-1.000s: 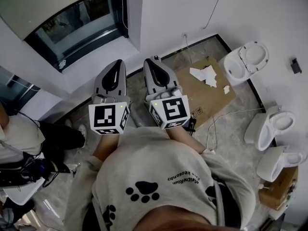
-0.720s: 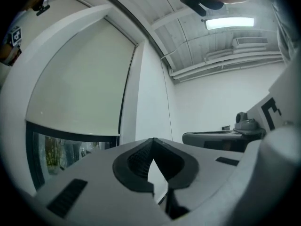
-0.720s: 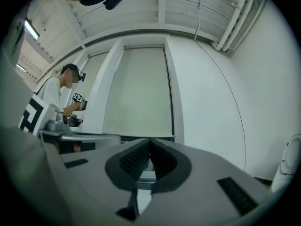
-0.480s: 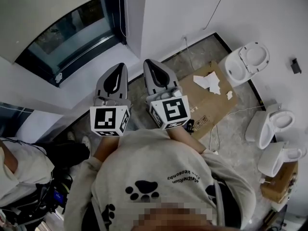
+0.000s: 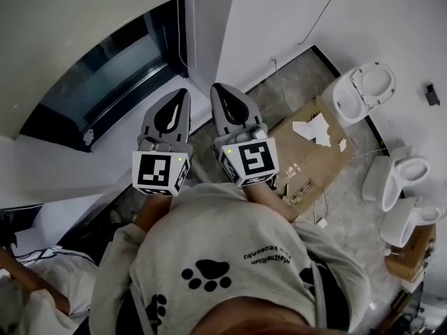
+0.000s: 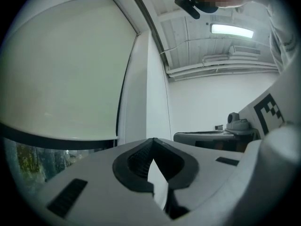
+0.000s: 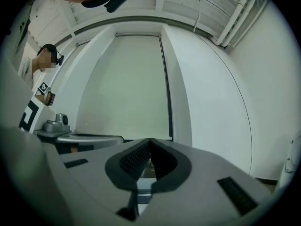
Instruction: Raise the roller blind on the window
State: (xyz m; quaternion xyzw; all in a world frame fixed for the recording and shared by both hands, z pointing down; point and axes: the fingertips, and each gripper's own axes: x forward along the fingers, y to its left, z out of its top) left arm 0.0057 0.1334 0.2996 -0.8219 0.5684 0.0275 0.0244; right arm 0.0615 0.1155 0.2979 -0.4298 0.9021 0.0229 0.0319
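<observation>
Your two tools, left [image 5: 180, 100] and right [image 5: 222, 95], are both pinched together, empty, side by side. One roller blind [image 5: 77, 12] far left, covering upper window [image 5: 105, 75]. Three toilets [image 5: 360, 89] right.

R gripper [image 7: 149, 141], fingers tip-to-tip w/ nothing btwn, points at pale roller blind [image 7: 126, 84] hanging down ahead.

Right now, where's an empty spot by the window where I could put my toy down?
The white ledge under the window looks bare. So does the grey floor between the wall and the cardboard sheet. It is crowded at the right, where toilets stand, and at the lower left, where another person is.
</observation>
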